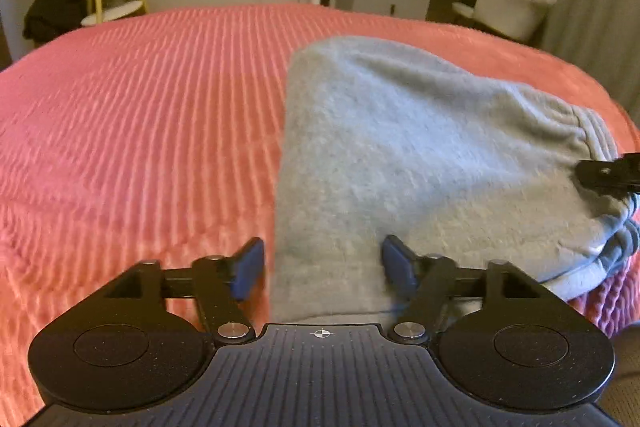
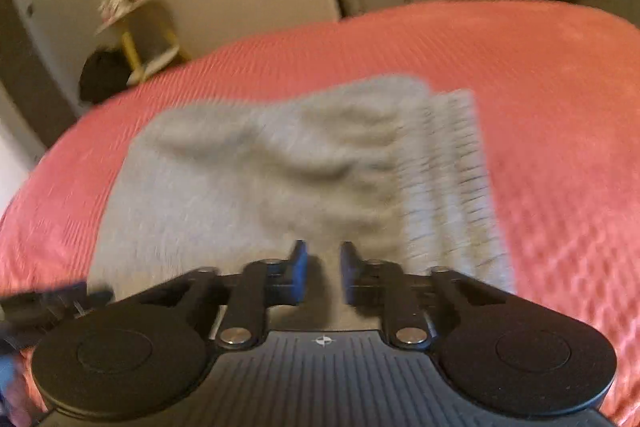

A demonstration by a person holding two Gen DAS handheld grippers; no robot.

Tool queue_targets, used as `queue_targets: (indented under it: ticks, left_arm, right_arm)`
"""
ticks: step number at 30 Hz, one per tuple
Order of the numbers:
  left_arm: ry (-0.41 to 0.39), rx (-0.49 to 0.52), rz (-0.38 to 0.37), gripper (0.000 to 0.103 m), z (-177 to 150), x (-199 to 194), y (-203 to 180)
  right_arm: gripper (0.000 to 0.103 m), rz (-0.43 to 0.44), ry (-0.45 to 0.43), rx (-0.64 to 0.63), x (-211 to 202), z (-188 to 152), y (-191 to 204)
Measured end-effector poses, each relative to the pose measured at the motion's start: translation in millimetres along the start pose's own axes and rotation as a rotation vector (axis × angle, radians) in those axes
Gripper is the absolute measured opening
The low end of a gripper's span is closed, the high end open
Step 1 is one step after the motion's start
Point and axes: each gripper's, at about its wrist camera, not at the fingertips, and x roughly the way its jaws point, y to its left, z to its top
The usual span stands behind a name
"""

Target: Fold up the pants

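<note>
The grey pants lie on the pink bedspread, already doubled into a thick, short bundle near the bed's near edge. In my judgement the fold is well along and both claws are setting up for one more fold or a tidy-up of the near hem.

The left gripper stands wide open, its blue pads either side of the bundle's near left corner, pressing on nothing. The right gripper has its pads drawn close with a narrow strip of grey cloth between them; the picture is blurred, so whether they truly pinch the cloth is hard to tell, though they look nearly closed.

In the right wrist view the ribbed waistband sits at about 2 o'clock from the claw, and the bundle's long axis runs roughly from 9 to 3 o'clock, across the view.

The next move probably calls for the left claw to close on its corner, then both hands to lift together and carry the near edge toward 12 o'clock, keeping layers aligned.
</note>
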Motion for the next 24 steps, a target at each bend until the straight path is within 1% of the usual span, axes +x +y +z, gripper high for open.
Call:
queue_targets:
  ticks: [2, 4, 5, 6, 7, 9, 10, 11, 12, 13, 14, 15, 16, 18, 20, 22, 23, 24]
  left_arm:
    - [-0.012, -0.031, -0.014, 0.067, 2.5, -7.9, 9.1]
    - [-0.042, -0.057, 0.003, 0.063, 6.2, -18.5, 19.3]
    - [-0.045, -0.073, 0.01, 0.063, 9.3, -21.0, 25.4]
    - [-0.046, -0.095, 0.0, 0.063, 13.2, -22.0, 32.1]
    - [-0.042, -0.115, -0.018, 0.063, 16.0, -21.0, 37.4]
    - [-0.011, -0.15, -0.07, 0.064, 24.5, -15.6, 45.3]
    - [0.002, -0.16, -0.096, 0.065, 28.0, -12.2, 46.2]
    - [0.015, -0.158, -0.114, 0.065, 31.3, -9.7, 44.9]
    - [0.026, -0.154, -0.129, 0.069, 35.0, -4.4, 42.0]
    - [0.042, -0.151, -0.151, 0.073, 37.5, 0.0, 40.4]
    - [0.062, -0.148, -0.178, 0.074, 39.2, 7.8, 37.0]
    - [0.09, -0.15, -0.2, 0.074, 41.1, 16.0, 36.1]
    - [0.112, -0.149, -0.209, 0.077, 40.9, 21.5, 34.0]
    - [0.154, -0.129, -0.219, 0.084, 44.8, 36.9, 30.6]
    - [0.187, -0.138, -0.244, 0.086, 46.1, 47.1, 28.7]
    - [0.224, -0.17, -0.276, 0.091, 52.5, 64.0, 30.1]
    - [0.244, -0.181, -0.295, 0.093, 55.3, 74.3, 31.3]
    - [0.252, -0.19, -0.315, 0.096, 58.3, 82.6, 33.3]
  right_arm:
    - [0.003, -0.016, -0.035, 0.034, -11.3, 2.5, -13.9]
    - [0.003, 0.027, -0.06, 0.066, -24.8, 0.8, -24.8]
    - [0.006, 0.045, -0.076, 0.092, -30.8, -0.6, -30.2]
    - [0.016, 0.038, -0.091, 0.118, -37.2, -1.1, -35.6]
    - [0.023, 0.034, -0.102, 0.135, -42.6, 0.2, -41.1]
    - [0.046, 0.049, -0.12, 0.183, -46.3, 2.3, -52.5]
    - [0.05, 0.061, -0.109, 0.198, -42.5, 3.5, -57.2]
    - [0.056, 0.061, -0.08, 0.205, -37.7, 6.0, -61.6]
    - [0.059, 0.043, -0.064, 0.203, -34.5, 7.5, -63.8]
    - [0.06, 0.029, -0.05, 0.203, -29.5, 9.0, -66.0]
    - [0.063, 0.042, -0.031, 0.217, -22.6, 10.3, -70.0]
    - [0.068, 0.068, 0.005, 0.243, -14.9, 11.4, -76.5]
    - [0.069, 0.099, 0.047, 0.266, -5.5, 9.4, -82.3]
    - [0.075, 0.177, 0.136, 0.32, 14.1, 7.4, -97.2]
    - [0.08, 0.248, 0.218, 0.355, 32.7, 2.4, -105.0]
    - [0.088, 0.305, 0.242, 0.347, 46.0, 3.4, -105.8]
    - [0.095, 0.331, 0.249, 0.329, 51.2, 5.9, -103.0]
    - [0.099, 0.36, 0.258, 0.316, 58.7, 9.9, -101.3]
